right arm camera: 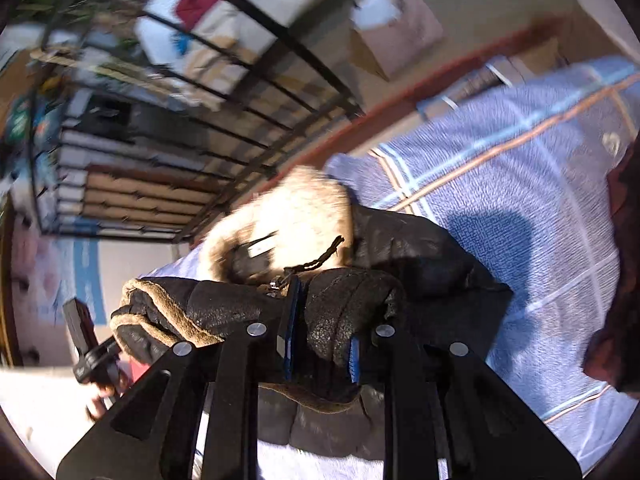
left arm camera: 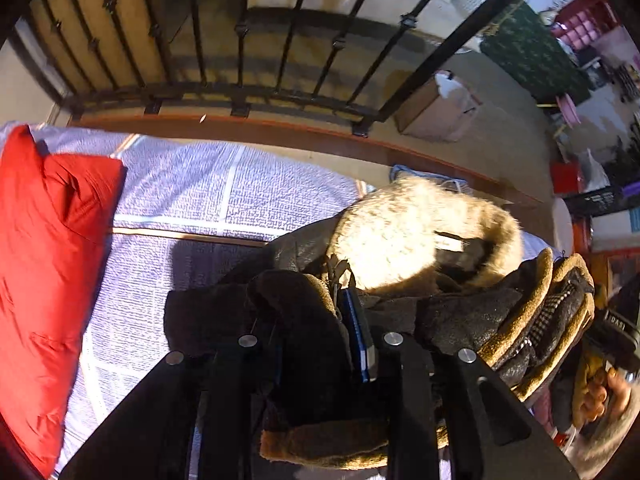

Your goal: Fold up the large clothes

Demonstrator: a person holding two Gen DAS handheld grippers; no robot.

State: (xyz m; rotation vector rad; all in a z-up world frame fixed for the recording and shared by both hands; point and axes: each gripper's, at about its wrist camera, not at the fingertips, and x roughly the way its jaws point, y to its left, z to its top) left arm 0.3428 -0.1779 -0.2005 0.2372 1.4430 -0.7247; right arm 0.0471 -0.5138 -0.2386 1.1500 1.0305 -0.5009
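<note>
Both the left gripper (left arm camera: pixel 320 344) and right gripper (right arm camera: pixel 320 344) pinch the dark coat's (left arm camera: pixel 460 312) edge above the blue blanket (left arm camera: pixel 180 200), mid-fold; next, lay it flat.

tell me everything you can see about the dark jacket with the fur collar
The jacket is dark brown, leather-like outside with a tan fleecy lining showing at its folded edges, and has a pale, fluffy fur collar and a zipper pull. It is bunched, part lying on the blue checked blanket, part lifted. The left gripper and right gripper are each shut on a fold of it.
</note>
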